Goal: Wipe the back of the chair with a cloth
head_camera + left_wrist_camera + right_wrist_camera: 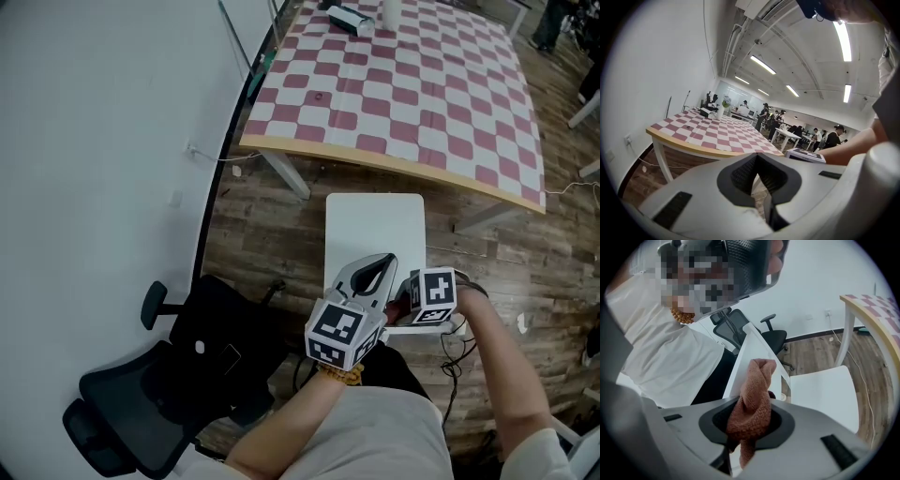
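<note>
The white chair (373,230) stands before the table, its back (749,354) nearest me. My right gripper (749,427) is shut on a rust-brown cloth (753,397), whose bunched top lies against the upper edge of the chair back. In the head view the right gripper (405,300) sits at the chair back's top, mostly hidden behind its marker cube. My left gripper (381,267) hovers just left of it over the rear of the seat, jaws together with nothing between them. In its own view the left gripper (761,187) points toward the table.
A table with a red-and-white checked cloth (412,84) stands beyond the chair. A black office chair (178,366) is at my lower left by the white wall. Cables (450,347) lie on the wooden floor. People stand far off (773,122).
</note>
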A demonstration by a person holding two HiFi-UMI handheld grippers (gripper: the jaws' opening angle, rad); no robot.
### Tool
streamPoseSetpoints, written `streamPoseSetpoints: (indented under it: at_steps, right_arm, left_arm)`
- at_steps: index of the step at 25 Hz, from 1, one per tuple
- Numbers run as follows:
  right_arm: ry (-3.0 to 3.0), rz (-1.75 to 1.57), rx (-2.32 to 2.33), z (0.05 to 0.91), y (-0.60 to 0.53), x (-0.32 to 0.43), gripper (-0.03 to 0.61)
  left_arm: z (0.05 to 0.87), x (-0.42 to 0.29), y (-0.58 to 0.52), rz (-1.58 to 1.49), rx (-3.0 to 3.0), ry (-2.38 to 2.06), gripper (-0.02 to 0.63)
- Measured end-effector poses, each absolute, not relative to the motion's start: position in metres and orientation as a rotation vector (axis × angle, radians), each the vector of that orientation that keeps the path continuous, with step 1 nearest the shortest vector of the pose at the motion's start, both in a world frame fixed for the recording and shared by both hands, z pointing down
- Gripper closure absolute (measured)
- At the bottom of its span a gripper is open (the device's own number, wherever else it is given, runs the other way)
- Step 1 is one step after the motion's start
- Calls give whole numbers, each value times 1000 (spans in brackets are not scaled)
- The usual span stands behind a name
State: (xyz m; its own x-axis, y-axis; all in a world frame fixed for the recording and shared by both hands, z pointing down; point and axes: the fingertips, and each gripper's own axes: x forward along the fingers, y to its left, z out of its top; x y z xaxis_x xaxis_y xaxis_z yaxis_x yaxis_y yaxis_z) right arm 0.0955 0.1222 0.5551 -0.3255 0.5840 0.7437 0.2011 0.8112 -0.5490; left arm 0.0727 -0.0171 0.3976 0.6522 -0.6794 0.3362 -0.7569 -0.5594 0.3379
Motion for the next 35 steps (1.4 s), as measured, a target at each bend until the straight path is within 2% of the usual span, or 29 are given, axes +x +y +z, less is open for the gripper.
streamPoseSetpoints:
  at_steps: [8, 35]
  right_arm:
    - [-1909, 444, -578, 552, 118, 100, 480]
    - [-1790, 409, -515, 666, 107, 129, 480]
  left_arm:
    - [404, 77, -18, 247, 2417, -1110, 601]
    - [500, 93, -39, 291, 2305, -1054, 601]
